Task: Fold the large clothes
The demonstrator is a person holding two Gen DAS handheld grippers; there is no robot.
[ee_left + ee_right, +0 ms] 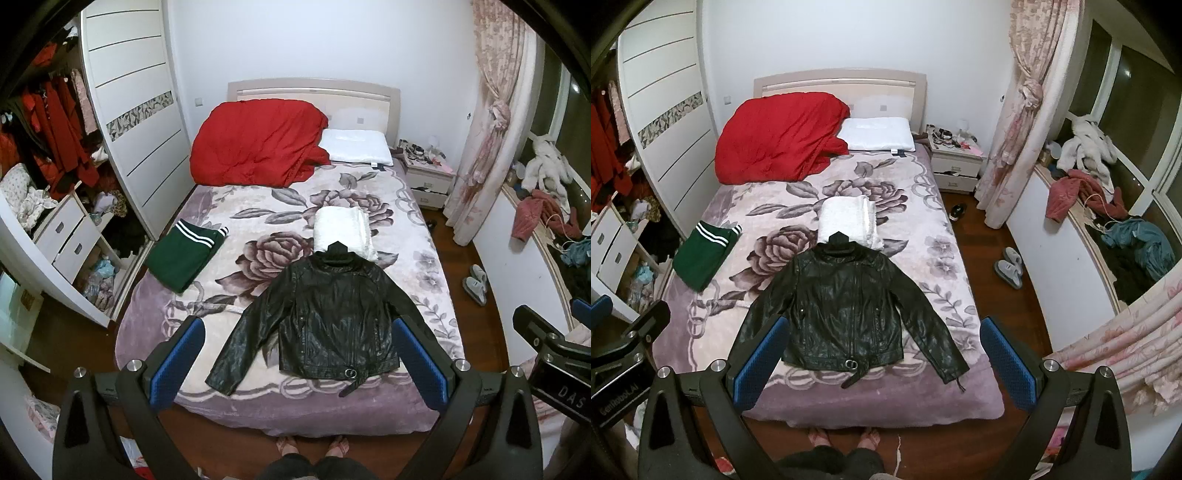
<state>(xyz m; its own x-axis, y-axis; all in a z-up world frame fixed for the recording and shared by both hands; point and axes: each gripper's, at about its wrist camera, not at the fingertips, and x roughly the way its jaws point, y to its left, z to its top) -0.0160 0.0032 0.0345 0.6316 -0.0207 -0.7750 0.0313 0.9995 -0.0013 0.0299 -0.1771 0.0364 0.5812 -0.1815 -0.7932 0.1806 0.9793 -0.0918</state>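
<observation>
A black leather jacket point(328, 321) point(846, 306) lies flat and face up on the flowered bed blanket point(258, 206) point(934, 266), sleeves spread outward, collar toward the headboard, belt buckle at the hem near the foot of the bed. My left gripper point(299, 354) hangs open high above the foot of the bed, holding nothing. My right gripper point(882, 354) is likewise open and empty, well above the jacket. The right tool's body point(554, 350) shows at the right edge of the left wrist view.
A folded white cloth point(343, 229) lies just beyond the jacket's collar; folded green trousers with white stripes point(184, 254) sit at the bed's left edge. A red quilt point(255, 140) and white pillow point(354, 146) are by the headboard. An open wardrobe point(122, 122) stands left, a nightstand point(956, 162) and slippers point(1010, 266) right. A person's feet point(314, 445) stand at the bed's foot.
</observation>
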